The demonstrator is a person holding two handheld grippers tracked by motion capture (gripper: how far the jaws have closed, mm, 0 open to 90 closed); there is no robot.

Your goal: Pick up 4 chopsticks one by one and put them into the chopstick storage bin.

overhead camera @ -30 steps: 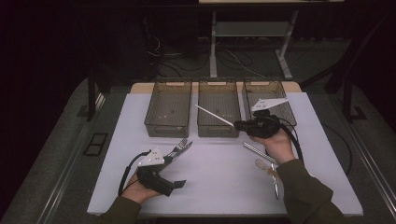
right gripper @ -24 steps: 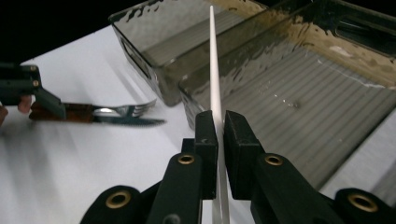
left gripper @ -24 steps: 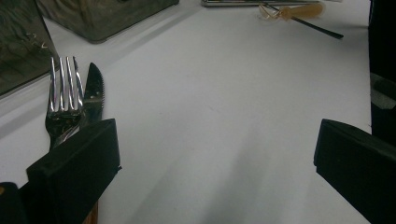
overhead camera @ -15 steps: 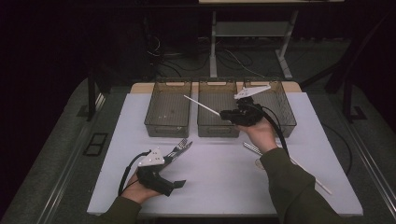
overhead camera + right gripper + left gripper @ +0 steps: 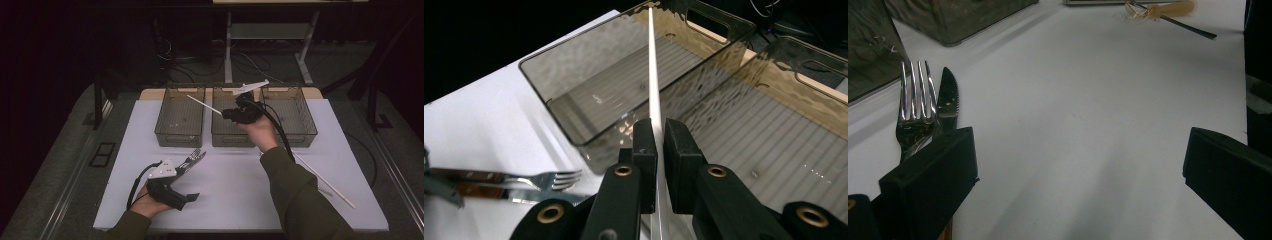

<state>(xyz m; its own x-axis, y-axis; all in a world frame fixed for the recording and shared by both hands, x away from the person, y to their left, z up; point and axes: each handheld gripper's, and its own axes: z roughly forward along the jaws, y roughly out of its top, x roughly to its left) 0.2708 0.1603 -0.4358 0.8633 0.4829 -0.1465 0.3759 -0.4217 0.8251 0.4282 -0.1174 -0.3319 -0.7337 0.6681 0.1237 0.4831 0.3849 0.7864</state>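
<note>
A lab — dark room, white table (image 5: 240, 190), loose floor cables (image 5: 172, 55), metal bench legs (image 5: 228, 45).

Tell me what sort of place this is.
Probably a lab or recording workspace, not a kitchen: a white table in a dark room, three clear bins lined up for sorting, loose cables on the floor, and cutlery such as a fork laid out.

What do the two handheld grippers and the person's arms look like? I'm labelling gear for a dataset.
Both are black. The left gripper carries a grey three-cornered plate and a black cable; its jaws end in blocky black pads. The right gripper shows brass-coloured rivets and trails a black cable. Both sleeves are dark olive green.
</note>
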